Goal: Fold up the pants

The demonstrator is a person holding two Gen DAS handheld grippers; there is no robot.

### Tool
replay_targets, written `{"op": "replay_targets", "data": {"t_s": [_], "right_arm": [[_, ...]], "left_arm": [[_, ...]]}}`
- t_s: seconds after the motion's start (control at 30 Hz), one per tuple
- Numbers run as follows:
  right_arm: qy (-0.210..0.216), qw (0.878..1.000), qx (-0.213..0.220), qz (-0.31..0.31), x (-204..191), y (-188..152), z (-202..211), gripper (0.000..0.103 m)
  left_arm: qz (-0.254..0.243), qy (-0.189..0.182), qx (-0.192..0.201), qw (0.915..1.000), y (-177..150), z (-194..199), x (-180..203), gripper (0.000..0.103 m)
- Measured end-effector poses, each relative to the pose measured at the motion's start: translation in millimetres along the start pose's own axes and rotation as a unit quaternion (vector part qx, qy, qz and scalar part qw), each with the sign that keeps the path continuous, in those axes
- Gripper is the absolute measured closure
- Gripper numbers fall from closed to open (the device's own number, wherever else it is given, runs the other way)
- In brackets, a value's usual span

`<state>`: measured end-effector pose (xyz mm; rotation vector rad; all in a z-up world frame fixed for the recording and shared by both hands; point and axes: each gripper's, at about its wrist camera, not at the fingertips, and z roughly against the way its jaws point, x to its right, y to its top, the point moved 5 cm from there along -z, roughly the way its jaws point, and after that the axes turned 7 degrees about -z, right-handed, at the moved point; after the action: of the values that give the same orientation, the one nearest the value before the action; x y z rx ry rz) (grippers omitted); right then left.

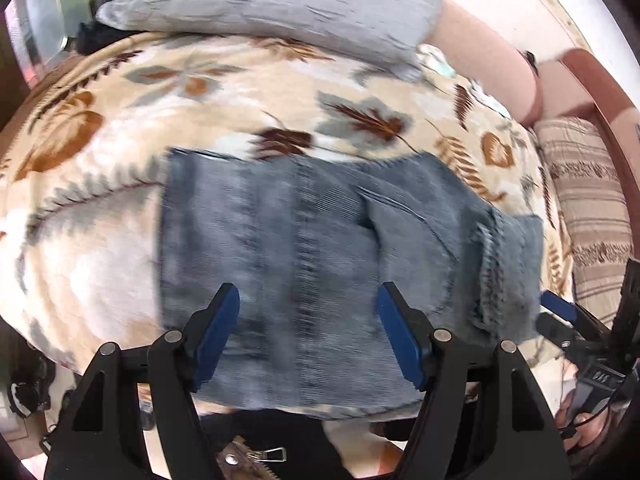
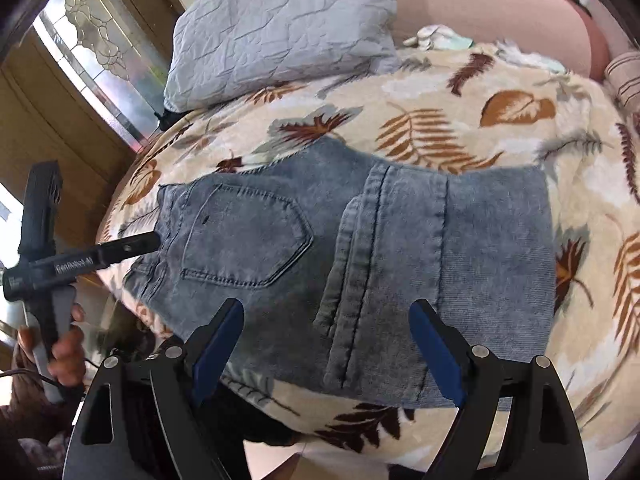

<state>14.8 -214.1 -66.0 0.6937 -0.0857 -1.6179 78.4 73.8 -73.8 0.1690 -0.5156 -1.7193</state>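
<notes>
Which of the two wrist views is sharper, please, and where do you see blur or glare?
Right wrist view: sharp, the jeans show crisp stitching; the window is washed out by daylight. Left wrist view: motion-smeared across the jeans and blanket. Both views bulge with fisheye distortion toward the edges.

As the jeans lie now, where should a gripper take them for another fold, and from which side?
Probably the right-hand end of the folded jeans, where stacked layers end in a straight edge on the leaf-print blanket. Come from that open side with the right gripper, jaws open, low along the blanket to catch all layers. The pocket face is flat and offers nothing to pinch.
</notes>
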Motion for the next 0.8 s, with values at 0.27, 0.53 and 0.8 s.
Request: {"op": "replay_targets", "data": {"t_s": [0.27, 0.53, 0.8], "right_arm": [[0.011, 0.994, -0.032, 0.103, -70, -11, -28, 0.014], [0.023, 0.958, -0.057, 0.28, -206, -52, -88, 0.014], [-0.061, 0.905, -0.025, 0.42, -261, -93, -135, 0.014]], "left_arm": [[0.087, -0.017, -0.019, 0.9958, 9, -5, -94, 0.031], [0.147, -0.135, -0.071, 0.9773, 8, -42, -132, 0.031], [0.142, -0.2, -0.085, 0.9656, 41, -65, -137, 0.03]]}}
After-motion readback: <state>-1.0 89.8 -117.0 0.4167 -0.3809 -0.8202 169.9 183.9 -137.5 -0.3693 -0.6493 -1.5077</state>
